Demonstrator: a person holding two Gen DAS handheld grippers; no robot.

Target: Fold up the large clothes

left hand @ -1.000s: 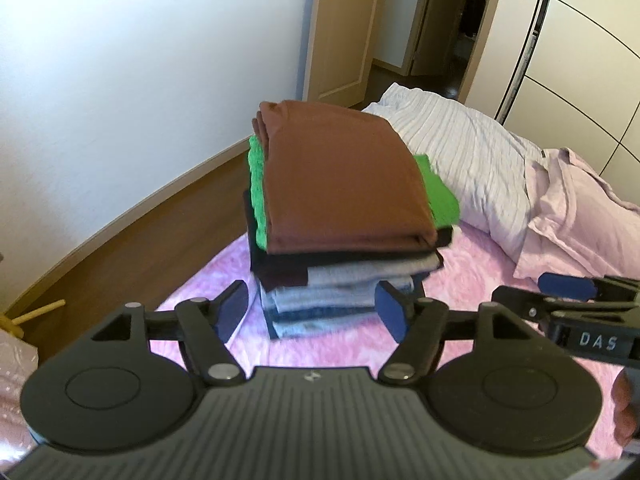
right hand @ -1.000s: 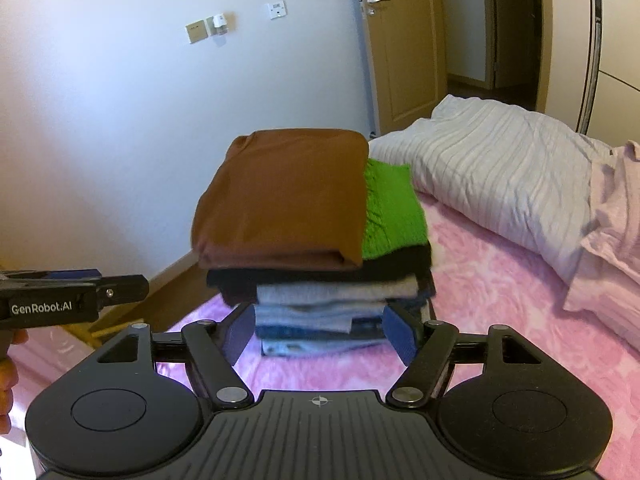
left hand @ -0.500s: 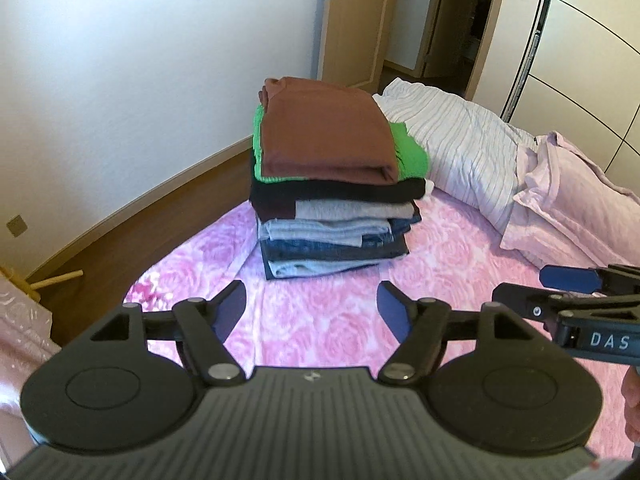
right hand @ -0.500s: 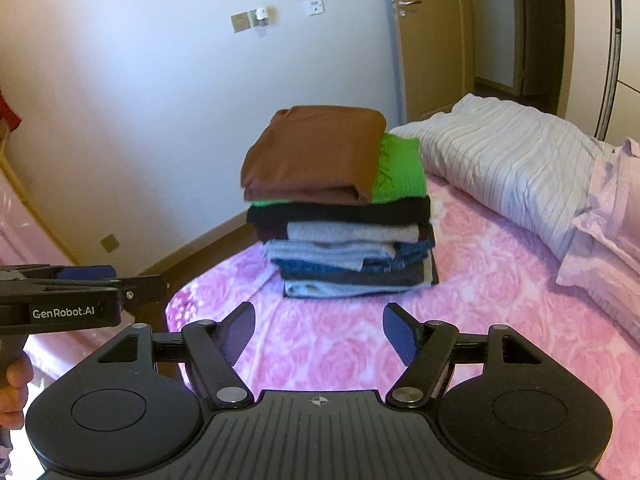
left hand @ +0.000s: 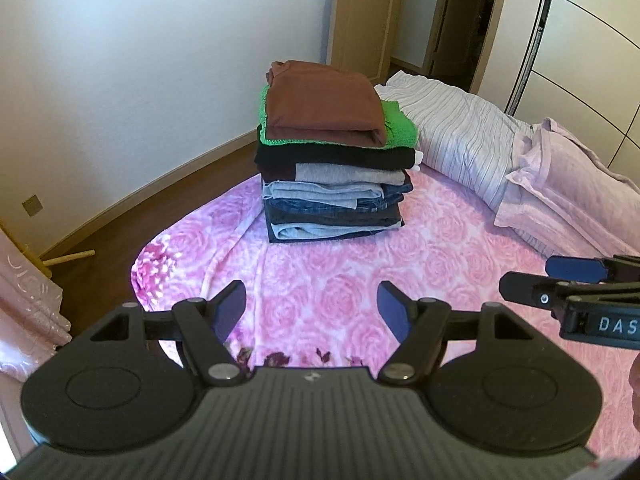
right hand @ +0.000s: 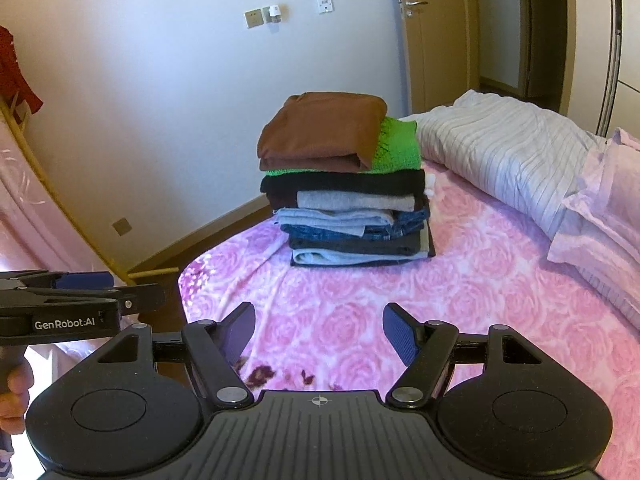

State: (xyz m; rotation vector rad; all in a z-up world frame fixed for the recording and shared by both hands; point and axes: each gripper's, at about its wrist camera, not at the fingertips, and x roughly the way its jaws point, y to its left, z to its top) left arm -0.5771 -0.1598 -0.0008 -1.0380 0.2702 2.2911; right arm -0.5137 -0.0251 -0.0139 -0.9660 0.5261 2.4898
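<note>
A tall stack of folded clothes [left hand: 334,196] [right hand: 356,220] stands on the pink rose-patterned bed cover [left hand: 332,280] [right hand: 352,304]. A brown garment [left hand: 320,108] [right hand: 320,136] lies on top, over a green knit [left hand: 400,128] [right hand: 398,146], then black, grey and several denim pieces. My left gripper [left hand: 313,307] is open and holds nothing, well back from the stack above the cover. My right gripper [right hand: 319,326] is open too, likewise back from the stack. Each gripper shows at the edge of the other's view, the right gripper [left hand: 560,280] and the left gripper [right hand: 108,290].
A striped white duvet [left hand: 460,136] [right hand: 512,160] and a pale pink pillow [left hand: 568,184] [right hand: 600,208] lie right of the stack. Wooden floor [left hand: 132,208] and a white wall run along the left. A wooden door [left hand: 356,16] stands behind. Pink fabric hangs at the left edge [left hand: 24,288].
Both grippers have pulled back from the stack, which now looks smaller and farther away. More of the pink bed cover shows in front. Both stay open.
</note>
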